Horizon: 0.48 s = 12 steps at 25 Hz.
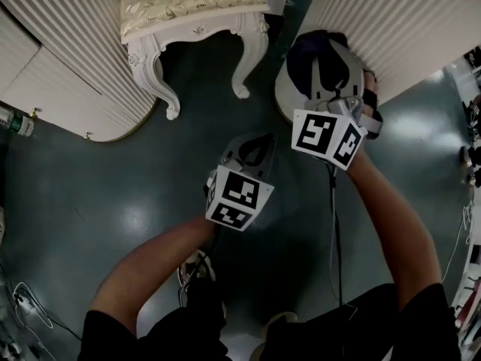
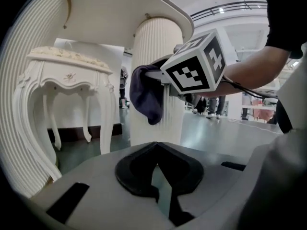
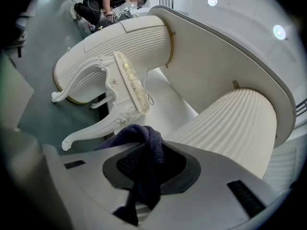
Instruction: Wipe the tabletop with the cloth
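Both grippers hang above a glossy dark green floor (image 1: 90, 201) in the head view. The left gripper (image 1: 255, 147) has its jaws drawn together with nothing in them. The right gripper (image 1: 325, 65), just to its right and slightly further forward, is pinching a dark navy terry cloth (image 1: 304, 55), which bunches over its tips. Beyond the right gripper stands a white ribbed table pedestal (image 1: 406, 28). Ahead and left of the left gripper is a white carved stool with a cream floral cushion (image 1: 188, 6), and further left a second ribbed pedestal (image 1: 75, 59).

In the left gripper view, the left gripper (image 2: 157, 150) has its black pads meeting at the tips, with only floor showing behind them. Ahead and above, the right gripper (image 2: 165, 78) reaches in from the right, and the cloth (image 2: 146, 92) droops from it in front of the ribbed pedestal (image 2: 156, 56). Whether cloth and pedestal touch cannot be told. The pale tabletop (image 2: 120, 8) lies above both grippers, and the stool (image 2: 67, 75) stands off to the left.

In the right gripper view, the right gripper (image 3: 148, 169) is clamped on the cloth (image 3: 148, 147). One fold humps up past the jaws, and a tail hangs back toward the camera. The ribbed pedestal (image 3: 230, 123) rises ahead to the right under the tabletop (image 3: 216, 56), and the stool (image 3: 120, 90) is ahead to the left.
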{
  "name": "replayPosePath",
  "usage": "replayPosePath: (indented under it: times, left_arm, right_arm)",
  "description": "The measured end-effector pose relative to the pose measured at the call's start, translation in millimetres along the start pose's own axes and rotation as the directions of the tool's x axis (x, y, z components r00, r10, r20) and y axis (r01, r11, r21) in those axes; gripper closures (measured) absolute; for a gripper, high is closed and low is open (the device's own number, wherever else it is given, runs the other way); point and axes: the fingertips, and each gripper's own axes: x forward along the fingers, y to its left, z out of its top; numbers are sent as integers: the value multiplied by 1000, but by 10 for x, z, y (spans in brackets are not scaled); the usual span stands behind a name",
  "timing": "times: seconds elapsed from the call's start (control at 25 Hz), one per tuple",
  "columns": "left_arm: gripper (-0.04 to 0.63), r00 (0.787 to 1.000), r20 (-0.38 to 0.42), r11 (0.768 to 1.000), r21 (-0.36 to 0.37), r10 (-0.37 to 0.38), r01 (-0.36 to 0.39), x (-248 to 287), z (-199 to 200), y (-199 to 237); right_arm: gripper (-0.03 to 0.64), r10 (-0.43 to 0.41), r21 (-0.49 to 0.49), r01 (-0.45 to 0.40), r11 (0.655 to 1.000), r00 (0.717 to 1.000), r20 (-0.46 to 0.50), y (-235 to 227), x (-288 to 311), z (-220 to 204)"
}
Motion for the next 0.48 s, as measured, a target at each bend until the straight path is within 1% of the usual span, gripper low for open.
replayPosePath:
  times: [0.16,0.28,0.36,0.48]
  left_arm:
    - [592,1000,-15,999,-42,-11,10,-80,-263,-114]
    - [592,999,-40,997,-73,5,-8,-105,-488,-82]
    - [592,998,-52,996,-82,18,-22,-84,-555,-42]
    - [592,998,-49,994,-100,32,-36,-21,-568,7]
  right_arm:
    - [554,27,-14,-28,1000,999,-38,284,-8,-138]
    - [553,56,-12,-57,998,997,-61,489,17,-206]
    - [554,75,-12,-76,997,994,-74,624,31,-269]
    - [553,104,-11,-106,994,989,-109,842,24,-389]
